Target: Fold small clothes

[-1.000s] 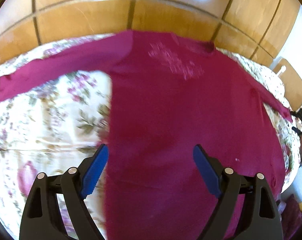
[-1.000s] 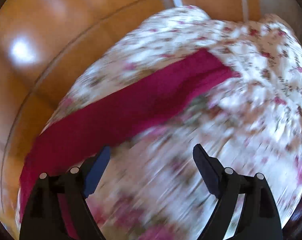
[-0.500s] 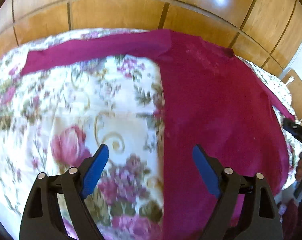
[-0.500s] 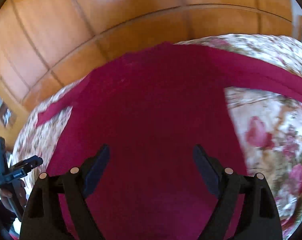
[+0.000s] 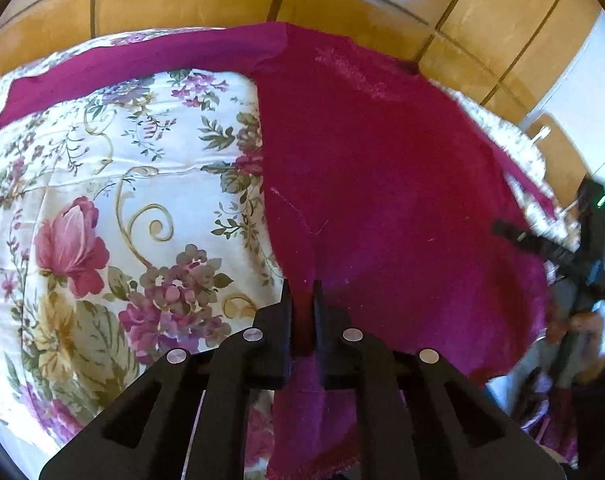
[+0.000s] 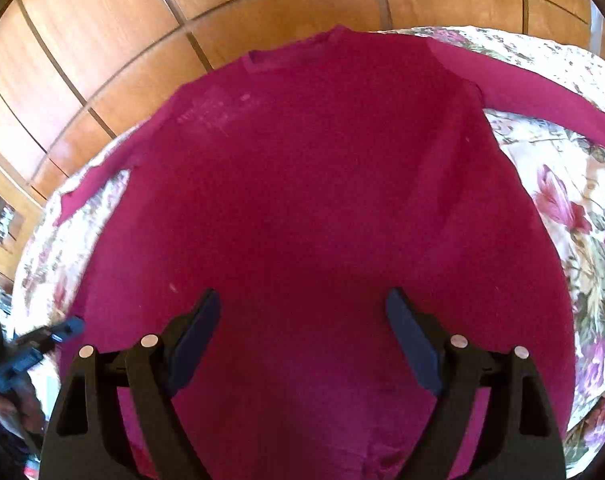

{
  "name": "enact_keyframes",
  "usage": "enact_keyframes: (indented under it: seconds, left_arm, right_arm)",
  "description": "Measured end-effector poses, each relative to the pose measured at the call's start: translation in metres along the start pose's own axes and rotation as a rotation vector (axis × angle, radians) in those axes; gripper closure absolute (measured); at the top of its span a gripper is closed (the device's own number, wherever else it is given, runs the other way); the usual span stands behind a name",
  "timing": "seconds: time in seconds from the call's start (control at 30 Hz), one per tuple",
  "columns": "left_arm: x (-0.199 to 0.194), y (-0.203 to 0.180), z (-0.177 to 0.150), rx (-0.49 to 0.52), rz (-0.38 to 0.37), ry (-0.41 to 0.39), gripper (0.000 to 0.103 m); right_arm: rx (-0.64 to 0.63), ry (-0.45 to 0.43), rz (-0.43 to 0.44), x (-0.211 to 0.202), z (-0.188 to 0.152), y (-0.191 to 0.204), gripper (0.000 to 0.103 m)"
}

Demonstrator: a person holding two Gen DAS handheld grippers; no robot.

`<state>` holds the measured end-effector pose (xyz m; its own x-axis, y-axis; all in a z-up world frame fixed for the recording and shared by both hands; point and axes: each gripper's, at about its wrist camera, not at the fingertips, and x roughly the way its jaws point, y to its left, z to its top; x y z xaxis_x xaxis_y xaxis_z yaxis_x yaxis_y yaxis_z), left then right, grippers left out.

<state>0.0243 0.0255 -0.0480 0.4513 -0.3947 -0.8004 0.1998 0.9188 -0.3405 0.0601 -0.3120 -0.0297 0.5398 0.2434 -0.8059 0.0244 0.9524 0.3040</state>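
A magenta long-sleeved shirt (image 5: 382, 180) lies spread flat on a floral bedspread (image 5: 122, 200), collar away from me and both sleeves stretched out sideways. My left gripper (image 5: 302, 292) is shut on the shirt's side edge near the hem, with a strip of the cloth pinched between its pads. In the right wrist view the shirt (image 6: 322, 180) fills the middle. Above its lower body my right gripper (image 6: 302, 304) stands open with nothing between its blue pads. Each gripper shows blurred at the edge of the other's view.
The floral bedspread (image 6: 582, 220) drops off beyond the shirt's collar to brown wooden panels (image 5: 182, 0). One sleeve (image 5: 142, 60) runs along that far edge. A person's hand holds the right gripper (image 5: 550, 248) at the near right corner.
The left jaws have closed on the shirt's side edge after sliding along it. The right gripper swung from over the sleeve and bedspread to over the shirt's body.
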Motion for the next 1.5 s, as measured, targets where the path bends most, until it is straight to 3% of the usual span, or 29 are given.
enact_keyframes:
  seconds: [0.1, 0.2, 0.3, 0.37, 0.53, 0.57, 0.63, 0.67, 0.77, 0.93, 1.1, 1.23, 1.3, 1.4, 1.5]
  left_arm:
    - [-0.014, 0.011, -0.002, -0.059, -0.061, -0.011, 0.096]
    - [-0.001, 0.015, -0.01, -0.034, 0.019, 0.032, 0.096]
    - [0.002, 0.024, -0.008, -0.096, -0.029, 0.048, 0.095]
    - [-0.007, 0.028, -0.002, -0.111, -0.028, 0.011, 0.093]
    - [-0.035, 0.055, 0.013, -0.167, 0.068, -0.12, 0.091]
    - [-0.041, 0.063, 0.015, -0.186, 0.094, -0.143, 0.085]
    - [-0.05, 0.08, 0.017, -0.237, 0.161, -0.178, 0.045]
    - [-0.053, 0.089, 0.02, -0.269, 0.189, -0.197, 0.042]
    - [-0.056, 0.117, 0.029, -0.359, 0.22, -0.221, 0.041]
    - [-0.056, 0.147, 0.047, -0.415, 0.258, -0.243, 0.042]
    - [-0.059, 0.198, 0.073, -0.523, 0.318, -0.297, 0.041]
    - [-0.067, 0.254, 0.087, -0.618, 0.387, -0.342, 0.041]
    - [-0.072, 0.27, 0.094, -0.603, 0.431, -0.36, 0.041]
    - [-0.071, 0.282, 0.105, -0.502, 0.519, -0.343, 0.041]
    - [-0.063, 0.301, 0.117, -0.481, 0.515, -0.312, 0.041]
  right_arm:
    - [-0.027, 0.002, -0.028, -0.003, -0.003, -0.003, 0.018]
    - [-0.053, -0.004, -0.039, 0.003, -0.009, -0.005, 0.016]
    - [-0.093, -0.007, -0.074, 0.009, -0.012, 0.005, 0.006]
    - [-0.123, -0.01, -0.099, 0.014, -0.014, 0.012, 0.002]
    - [-0.137, -0.024, -0.143, 0.015, -0.017, 0.019, 0.002]
    - [-0.138, -0.019, -0.144, 0.014, -0.015, 0.02, 0.002]
    - [-0.136, -0.018, -0.14, 0.007, -0.01, 0.023, 0.002]
    - [-0.129, -0.031, -0.134, 0.003, -0.008, 0.025, 0.002]
    - [-0.114, -0.09, -0.096, -0.008, 0.001, 0.035, 0.002]
    - [-0.152, -0.1, -0.038, 0.005, 0.005, 0.066, 0.002]
    - [-0.186, -0.036, -0.056, 0.039, -0.003, 0.078, 0.002]
    - [-0.239, -0.067, -0.093, 0.046, -0.01, 0.082, 0.002]
    - [-0.228, -0.069, -0.084, 0.047, -0.009, 0.079, 0.002]
    - [-0.233, -0.068, -0.095, 0.05, -0.008, 0.081, 0.002]
    - [-0.237, -0.067, -0.108, 0.052, -0.008, 0.083, 0.002]
